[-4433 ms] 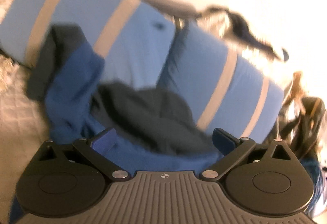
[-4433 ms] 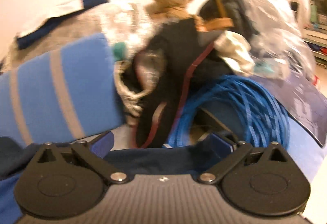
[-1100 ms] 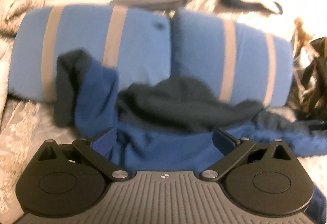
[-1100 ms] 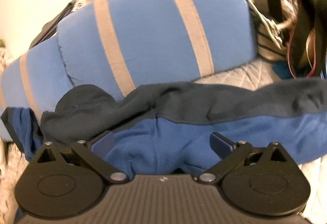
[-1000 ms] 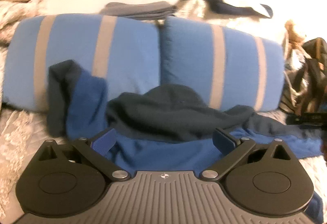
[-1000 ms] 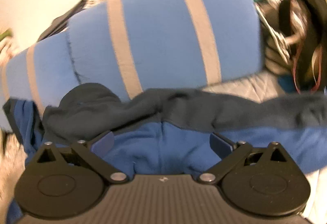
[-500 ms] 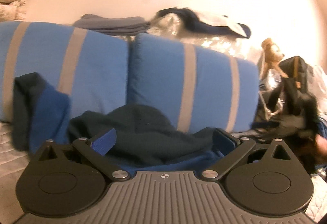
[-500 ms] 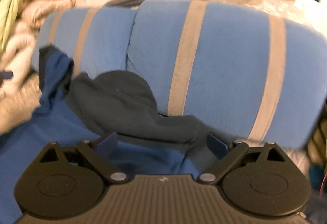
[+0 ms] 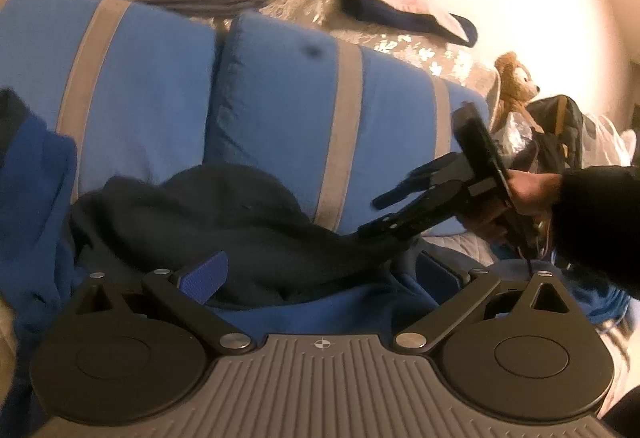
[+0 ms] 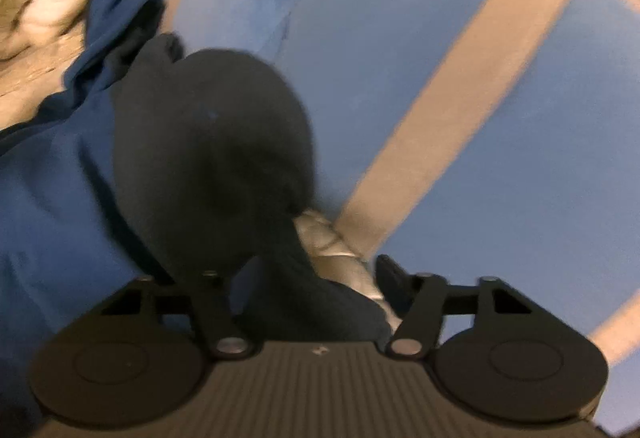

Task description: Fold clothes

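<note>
The left wrist camera is looking low across the blue garment (image 9: 320, 314) toward the striped pillows (image 9: 280, 110) and wall, taking in the right gripper (image 9: 384, 214) from the side. The right wrist camera is looking steeply down, close over the garment's dark hood (image 10: 208, 142). Both views are sharing hood and pillows.

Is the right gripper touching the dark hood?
Touching. Right wrist view: the hood lies between the fingers of the right gripper, against one; its jaws have just been closing.
</note>
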Available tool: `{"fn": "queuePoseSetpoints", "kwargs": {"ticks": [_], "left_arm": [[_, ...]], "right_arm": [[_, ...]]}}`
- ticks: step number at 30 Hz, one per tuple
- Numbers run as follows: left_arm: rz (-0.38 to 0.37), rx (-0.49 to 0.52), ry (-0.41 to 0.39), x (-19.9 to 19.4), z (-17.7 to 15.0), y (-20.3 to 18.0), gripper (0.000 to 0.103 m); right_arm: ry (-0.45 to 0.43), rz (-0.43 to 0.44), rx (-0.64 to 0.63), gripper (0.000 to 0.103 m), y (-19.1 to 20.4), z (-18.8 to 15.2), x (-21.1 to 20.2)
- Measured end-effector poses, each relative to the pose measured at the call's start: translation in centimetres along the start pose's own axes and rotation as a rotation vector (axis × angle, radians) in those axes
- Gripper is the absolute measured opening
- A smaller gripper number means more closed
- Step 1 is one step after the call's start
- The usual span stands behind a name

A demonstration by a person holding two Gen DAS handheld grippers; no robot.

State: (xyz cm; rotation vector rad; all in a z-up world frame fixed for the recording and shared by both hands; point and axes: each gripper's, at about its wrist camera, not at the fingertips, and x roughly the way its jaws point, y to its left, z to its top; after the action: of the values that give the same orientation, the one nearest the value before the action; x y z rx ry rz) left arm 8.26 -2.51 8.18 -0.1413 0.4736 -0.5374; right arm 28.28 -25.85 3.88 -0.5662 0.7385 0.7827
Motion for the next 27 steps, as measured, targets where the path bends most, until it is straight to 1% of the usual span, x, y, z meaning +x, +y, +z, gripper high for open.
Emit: {"fn": "queuePoseSetpoints", "kwargs": {"ticks": [1,2,5,9,11,13,16,17,19,22,23,24,26,27], "left_arm": [[-0.002,-0.024,0.007,0.1,0.0,0.3,0.103],[-0.004,-0.051,0.015,0.2,0.0,0.5,0.103],[-0.023,-0.104,0.043,0.7,-0.1,1.1,0.103],[-0.009,-0.110,0.059,1.2,-0.2,1.3,0.103],[-0.005,-0.121,0.066,1.4,-0.3,1.5,0.103],[-0.002,-0.125,0.071,1.5,-0.4,1.5,0.103],[0.001,-0.127,0.075,1.6,-0.4,1.5,0.103],[0.001,-0.125,0.077,1.7,-0.4,1.4,0.103],[-0.002,-0.117,0.082,1.8,-0.5,1.3,0.103],[0.000,-0.112,0.086,1.9,-0.6,1.2,0.103],[-0.002,-0.113,0.087,2.0,-0.6,1.2,0.103],[-0.003,-0.114,0.087,2.0,-0.6,1.2,0.103],[-0.002,-0.116,0.089,2.1,-0.6,1.2,0.103],[-0.002,-0.116,0.090,2.1,-0.6,1.1,0.103]], "right_arm": [[0.022,0.042,0.003,0.061,-0.5,0.3,0.7],[0.044,0.084,0.006,0.060,-1.1,0.5,1.5],[0.075,0.183,0.049,0.062,-2.5,1.1,3.2],[0.091,0.280,0.150,0.066,-4.0,1.3,5.1],[0.076,0.304,0.203,0.067,-4.7,1.4,5.6],[0.024,0.358,0.307,0.071,-5.8,1.3,5.4],[-0.040,0.465,0.441,0.080,-6.9,0.9,5.6],[-0.061,0.500,0.485,0.082,-7.2,0.8,5.7],[-0.043,0.543,0.526,0.082,-7.0,0.5,6.8],[0.005,0.552,0.547,0.082,-5.9,0.1,8.8],[0.016,0.551,0.550,0.080,-5.5,0.0,9.4],[-0.026,0.524,0.519,0.072,-4.7,0.3,8.9],[-0.110,0.471,0.457,0.036,-3.3,0.9,7.8],[-0.152,0.443,0.426,0.031,-2.6,1.2,7.3]]}}
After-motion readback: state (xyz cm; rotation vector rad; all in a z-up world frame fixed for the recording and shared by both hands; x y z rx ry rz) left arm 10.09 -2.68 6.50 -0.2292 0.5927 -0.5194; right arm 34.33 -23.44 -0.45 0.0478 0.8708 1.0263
